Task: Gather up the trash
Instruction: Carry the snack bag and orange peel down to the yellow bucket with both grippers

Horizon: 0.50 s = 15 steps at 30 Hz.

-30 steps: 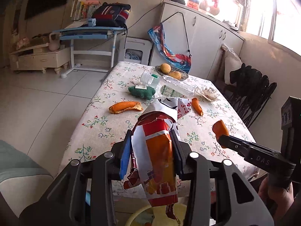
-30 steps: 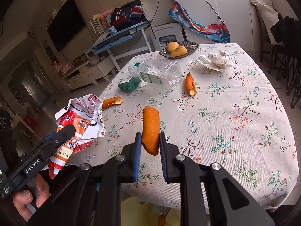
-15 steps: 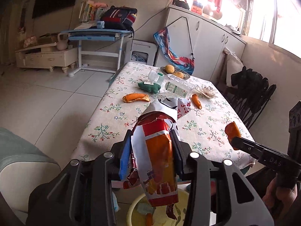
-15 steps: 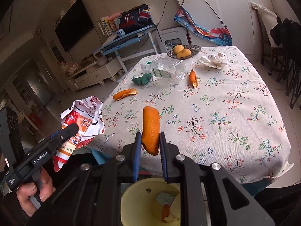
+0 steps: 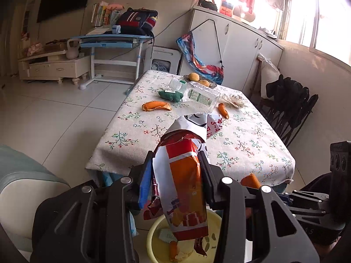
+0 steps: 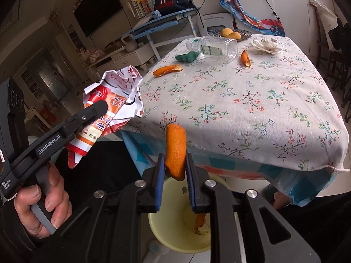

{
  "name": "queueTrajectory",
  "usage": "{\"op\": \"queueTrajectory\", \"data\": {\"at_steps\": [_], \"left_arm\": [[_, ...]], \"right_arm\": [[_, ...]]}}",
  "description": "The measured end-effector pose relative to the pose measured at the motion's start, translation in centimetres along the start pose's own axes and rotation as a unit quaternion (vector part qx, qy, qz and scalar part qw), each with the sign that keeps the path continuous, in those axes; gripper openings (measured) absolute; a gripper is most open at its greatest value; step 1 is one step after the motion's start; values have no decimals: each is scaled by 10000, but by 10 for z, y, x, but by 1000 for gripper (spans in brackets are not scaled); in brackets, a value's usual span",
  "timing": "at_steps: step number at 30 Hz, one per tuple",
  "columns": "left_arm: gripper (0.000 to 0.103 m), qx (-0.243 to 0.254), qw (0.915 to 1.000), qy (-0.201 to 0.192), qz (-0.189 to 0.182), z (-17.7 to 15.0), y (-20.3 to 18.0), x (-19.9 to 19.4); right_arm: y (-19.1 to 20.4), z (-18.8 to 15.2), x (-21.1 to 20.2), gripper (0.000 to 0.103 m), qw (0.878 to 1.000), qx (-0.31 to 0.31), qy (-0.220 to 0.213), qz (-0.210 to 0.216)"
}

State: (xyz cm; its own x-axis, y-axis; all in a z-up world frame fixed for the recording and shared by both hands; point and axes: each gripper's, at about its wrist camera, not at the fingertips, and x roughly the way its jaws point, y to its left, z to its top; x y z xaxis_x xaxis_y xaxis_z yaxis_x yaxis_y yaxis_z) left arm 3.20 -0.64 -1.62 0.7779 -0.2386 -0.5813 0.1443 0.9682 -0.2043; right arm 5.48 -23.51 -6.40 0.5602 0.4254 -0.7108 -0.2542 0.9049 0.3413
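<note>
Claws both loaded: left claw (image 5: 175,188) pinches crumpled orange-white snack wrapper (image 5: 186,186), right claw (image 6: 175,171) orange peel strip (image 6: 175,151); release directly above yellow plastic bin (image 6: 173,228).

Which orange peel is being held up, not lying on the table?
The peel pinched in the right gripper, above the yellow bin. The other two peels lie on the tablecloth.

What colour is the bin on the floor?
Pale yellow; the bin shows best in the right wrist view.
</note>
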Motion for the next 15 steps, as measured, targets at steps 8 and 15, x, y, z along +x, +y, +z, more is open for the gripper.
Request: {"op": "queueTrajectory", "data": {"at_steps": [8, 15], "left_arm": [[38, 56, 10000, 65, -25, -10, -3, -6], [38, 79, 9999, 124, -19, -8, -4, -2]], "right_arm": [[5, -18, 14, 20, 9992, 20, 394, -11], [8, -25, 20, 20, 9984, -42, 556, -50]]}}
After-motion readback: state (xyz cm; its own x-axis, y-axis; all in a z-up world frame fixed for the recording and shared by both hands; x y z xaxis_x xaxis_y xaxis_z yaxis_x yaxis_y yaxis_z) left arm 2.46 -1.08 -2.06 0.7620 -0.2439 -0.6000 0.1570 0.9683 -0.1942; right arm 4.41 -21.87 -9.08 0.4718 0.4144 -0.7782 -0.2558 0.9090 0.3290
